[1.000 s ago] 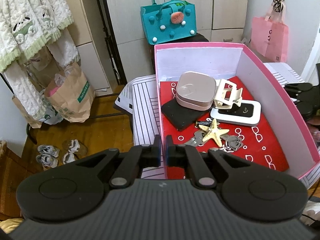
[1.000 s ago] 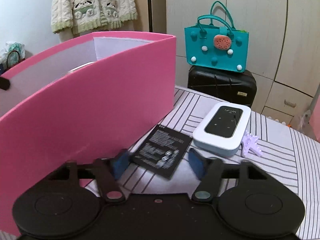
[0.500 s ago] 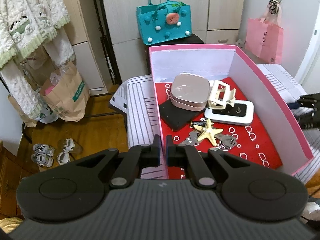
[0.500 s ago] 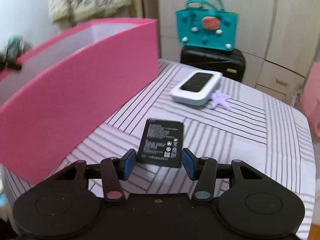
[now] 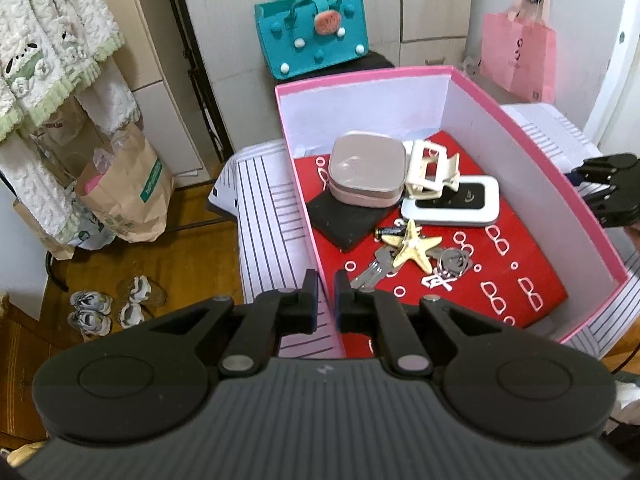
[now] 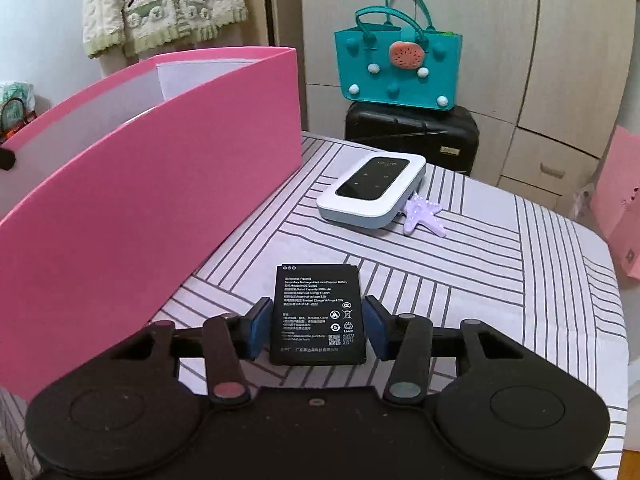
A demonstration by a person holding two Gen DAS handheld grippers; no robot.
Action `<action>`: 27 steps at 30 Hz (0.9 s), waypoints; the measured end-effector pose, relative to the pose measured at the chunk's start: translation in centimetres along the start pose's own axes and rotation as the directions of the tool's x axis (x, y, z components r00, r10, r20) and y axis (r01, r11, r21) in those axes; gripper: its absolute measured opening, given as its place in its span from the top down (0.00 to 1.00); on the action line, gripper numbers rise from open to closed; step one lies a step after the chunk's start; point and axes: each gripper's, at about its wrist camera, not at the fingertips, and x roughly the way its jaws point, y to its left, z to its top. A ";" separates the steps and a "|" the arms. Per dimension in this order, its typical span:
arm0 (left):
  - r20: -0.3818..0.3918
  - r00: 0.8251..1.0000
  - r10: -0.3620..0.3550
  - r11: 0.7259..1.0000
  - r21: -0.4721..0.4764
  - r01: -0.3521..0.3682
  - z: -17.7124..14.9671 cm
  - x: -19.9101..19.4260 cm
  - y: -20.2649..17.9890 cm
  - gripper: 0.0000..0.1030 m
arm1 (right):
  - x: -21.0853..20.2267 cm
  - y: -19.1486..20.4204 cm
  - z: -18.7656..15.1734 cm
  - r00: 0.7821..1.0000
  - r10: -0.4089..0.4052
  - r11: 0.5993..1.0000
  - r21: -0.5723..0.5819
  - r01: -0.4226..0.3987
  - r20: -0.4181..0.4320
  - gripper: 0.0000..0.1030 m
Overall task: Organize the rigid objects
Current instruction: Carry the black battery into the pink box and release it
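Your right hand-held gripper (image 6: 318,328) is half open & closing, w/ the black battery (image 6: 318,314) flat on the striped desk (image 6: 480,280) between its blue pads, not pinched yet. Your left hand-held gripper (image 5: 326,294) is closed w/ nothing in it, over the pink box (image 5: 560,184) near edge
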 end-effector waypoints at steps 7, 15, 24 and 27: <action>-0.036 0.999 0.031 1.000 0.004 -0.031 0.5 1.0 -0.8 0.93 | 0.4 0.4 0.6 1.000 0.001 1.000 -0.021 -0.001 -0.029 0.44; -0.036 0.999 0.035 0.999 0.001 -0.035 0.3 0.8 -1.0 0.93 | -0.5 -0.2 -0.1 1.000 -0.025 0.998 0.054 0.025 -0.009 0.48; -0.037 0.999 0.014 1.000 -0.017 -0.014 0.2 0.7 -0.6 0.92 | -2.3 -0.7 -0.4 1.000 -0.008 0.995 0.098 0.006 0.019 0.48; -0.035 0.999 0.017 1.000 -0.014 -0.018 0.2 0.7 -0.7 0.92 | -3.2 -0.6 -0.1 0.999 -0.001 0.994 0.108 -0.003 0.036 0.48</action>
